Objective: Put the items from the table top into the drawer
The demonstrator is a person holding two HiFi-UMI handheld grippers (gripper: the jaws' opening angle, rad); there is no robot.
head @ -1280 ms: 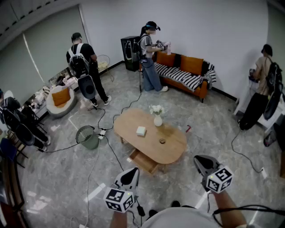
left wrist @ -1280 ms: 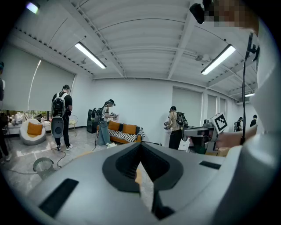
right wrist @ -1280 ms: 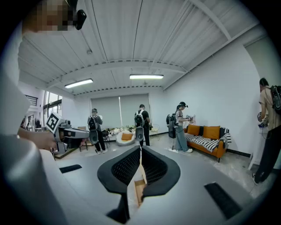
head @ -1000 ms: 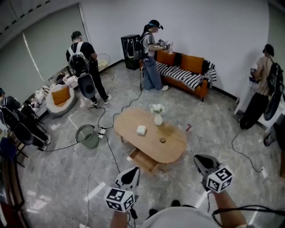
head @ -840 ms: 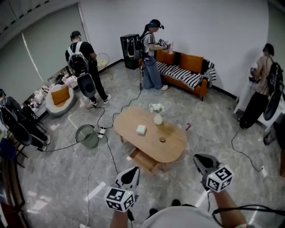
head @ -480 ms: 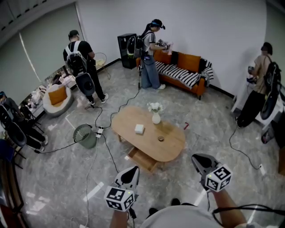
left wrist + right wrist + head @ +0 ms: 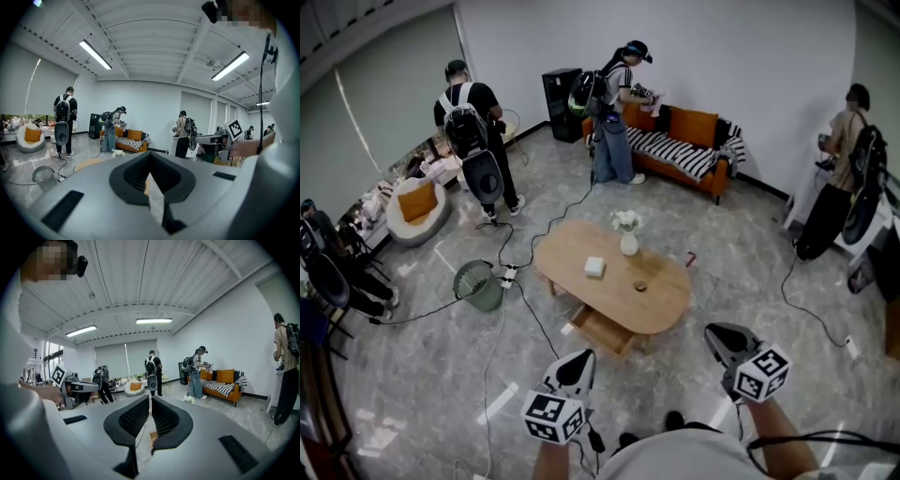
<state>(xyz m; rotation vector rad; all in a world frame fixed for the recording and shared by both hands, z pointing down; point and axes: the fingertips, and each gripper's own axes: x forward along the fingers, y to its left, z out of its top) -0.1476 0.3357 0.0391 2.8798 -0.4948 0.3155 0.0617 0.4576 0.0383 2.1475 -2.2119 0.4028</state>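
Note:
An oval wooden table (image 7: 667, 298) stands some way ahead on the grey floor. On it are a small white box (image 7: 594, 266), a white vase with flowers (image 7: 629, 240) and a small round dark item (image 7: 640, 286). Below the table's near edge a wooden drawer (image 7: 602, 332) is pulled open. Both grippers are held low, well short of the table. My left gripper (image 7: 578, 360) (image 7: 150, 155) has its jaws together with nothing between them. The right gripper (image 7: 718, 334) (image 7: 150, 399) is also shut and holds nothing.
A green wire bin (image 7: 476, 284) and a power strip (image 7: 508, 274) with cables trailing over the floor lie left of the table. A small red thing (image 7: 691, 260) lies on the floor at its right. Beyond are an orange sofa (image 7: 694, 129) and several standing people.
In the head view the table and room have slid slightly up and to the left. Both grippers keep their places at the bottom of the picture and stay shut.

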